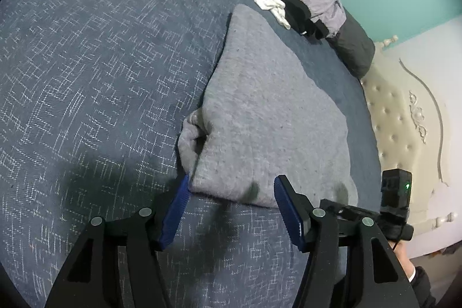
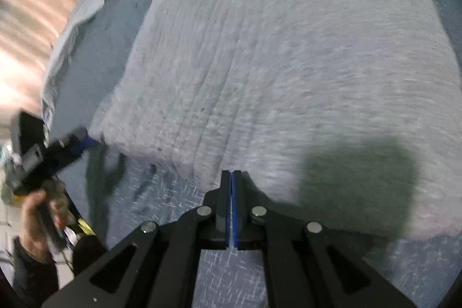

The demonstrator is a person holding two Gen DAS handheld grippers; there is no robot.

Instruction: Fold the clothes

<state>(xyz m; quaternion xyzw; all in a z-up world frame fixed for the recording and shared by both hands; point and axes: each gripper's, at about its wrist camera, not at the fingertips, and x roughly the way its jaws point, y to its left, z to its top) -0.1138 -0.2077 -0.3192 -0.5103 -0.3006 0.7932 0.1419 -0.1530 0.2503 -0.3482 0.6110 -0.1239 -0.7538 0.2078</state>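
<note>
Left wrist: one grey sweater [image 1: 268,117] | left gripper [image 1: 231,192] jaws apart | right gripper [image 2: 232,178] jaws together, empty

Bed [image 1: 101,62]: grey sweater [image 1: 260,117], clothes pile [image 1: 303,2]

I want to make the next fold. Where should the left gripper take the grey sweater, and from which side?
Grip the near corner of the grey sweater, at its rolled sleeve edge. Come from the near side with the open left gripper: that thick edge already lies between its fingers.
</note>
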